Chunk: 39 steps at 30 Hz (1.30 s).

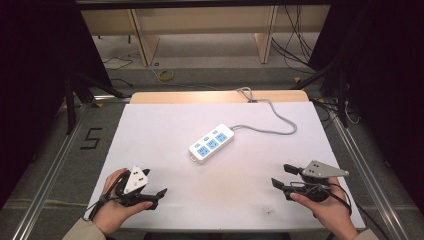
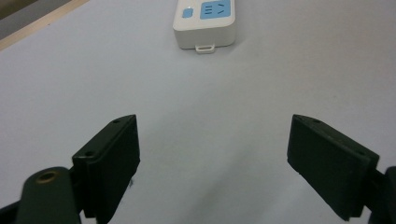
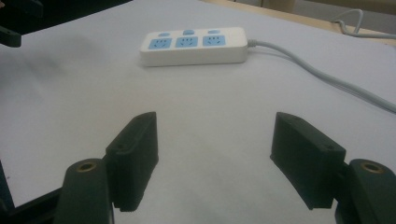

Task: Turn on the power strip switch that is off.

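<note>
Both grippers sit low at my near edge of the table [image 1: 150, 130], jaws spread wide and holding nothing: the left gripper [image 1: 156, 196] and the right gripper [image 1: 282, 181] each point inward and forward. From the left gripper [image 2: 212, 163] the power strip [image 2: 204, 23] lies straight ahead and well apart, its near end with the small hanging tab facing me. From the right gripper [image 3: 215, 163] the same power strip [image 3: 194, 45] lies ahead and slightly left, broadside on, with 3 blue sockets and 3 small buttons in a row.

I judge the strip to be a stiff, hard plastic body, fairly light but smooth, so the pads could slip on its glossy face. Its grey cable [image 1: 270, 127] (leading off ahead and to the right of the right gripper) looks springy and would tug the body as it moves. I would take hold across the narrow width of the body, near its middle or at the end away from the cord, pinching the 2 long sides.

Where the cable ends past the far table edge is lost to me, the plug is out of sight, and the left gripper view cuts off most of the strip. Socket markings are too soft to read.
</note>
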### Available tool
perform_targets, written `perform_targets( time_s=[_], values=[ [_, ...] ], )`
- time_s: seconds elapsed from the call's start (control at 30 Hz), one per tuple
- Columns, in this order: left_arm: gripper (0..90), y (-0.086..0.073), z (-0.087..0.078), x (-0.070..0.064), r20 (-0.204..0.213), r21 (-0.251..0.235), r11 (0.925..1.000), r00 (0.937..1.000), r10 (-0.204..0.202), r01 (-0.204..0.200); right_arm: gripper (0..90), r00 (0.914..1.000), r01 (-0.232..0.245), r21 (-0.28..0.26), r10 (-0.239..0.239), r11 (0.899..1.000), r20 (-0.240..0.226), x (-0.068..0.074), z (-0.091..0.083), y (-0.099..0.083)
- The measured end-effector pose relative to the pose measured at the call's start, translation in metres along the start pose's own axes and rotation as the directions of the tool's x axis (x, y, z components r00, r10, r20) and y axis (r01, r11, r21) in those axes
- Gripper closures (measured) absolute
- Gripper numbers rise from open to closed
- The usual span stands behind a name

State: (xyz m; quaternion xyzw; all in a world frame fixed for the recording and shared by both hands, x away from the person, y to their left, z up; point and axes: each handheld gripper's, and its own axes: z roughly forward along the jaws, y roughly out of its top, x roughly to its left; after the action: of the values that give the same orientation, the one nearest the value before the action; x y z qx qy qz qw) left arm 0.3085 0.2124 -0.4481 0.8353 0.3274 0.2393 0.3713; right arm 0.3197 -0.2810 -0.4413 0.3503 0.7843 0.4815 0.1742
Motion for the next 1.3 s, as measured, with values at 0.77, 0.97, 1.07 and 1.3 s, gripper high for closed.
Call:
perform_targets(
  time_s=[0.77,0.97,1.07,1.3],
  values=[
    [79.5,0.011,-0.002,-0.001,-0.026,0.0,1.0,0.9996,-0.008,0.008,32.1,1.0,0.005,0.001,-0.005,1.0,0.008,0.002,0.001,0.0],
    [89.7,0.016,-0.003,0.002,-0.038,0.01,0.9985,0.9979,-0.053,0.053,32.1,1.0,0.005,0.004,-0.005,1.0,0.007,0.003,0.001,0.0],
    [89.7,0.019,-0.001,0.002,-0.023,0.015,0.997,0.9969,-0.075,0.076,32.1,1.0,0.003,0.007,-0.003,1.0,0.006,0.003,0.002,0.0],
    [89.8,0.028,0.007,0.002,-0.023,0.018,0.9978,0.9978,-0.063,0.063,32.2,1.0,0.004,0.006,-0.004,1.0,0.004,0.003,0.004,0.0]
  ],
)
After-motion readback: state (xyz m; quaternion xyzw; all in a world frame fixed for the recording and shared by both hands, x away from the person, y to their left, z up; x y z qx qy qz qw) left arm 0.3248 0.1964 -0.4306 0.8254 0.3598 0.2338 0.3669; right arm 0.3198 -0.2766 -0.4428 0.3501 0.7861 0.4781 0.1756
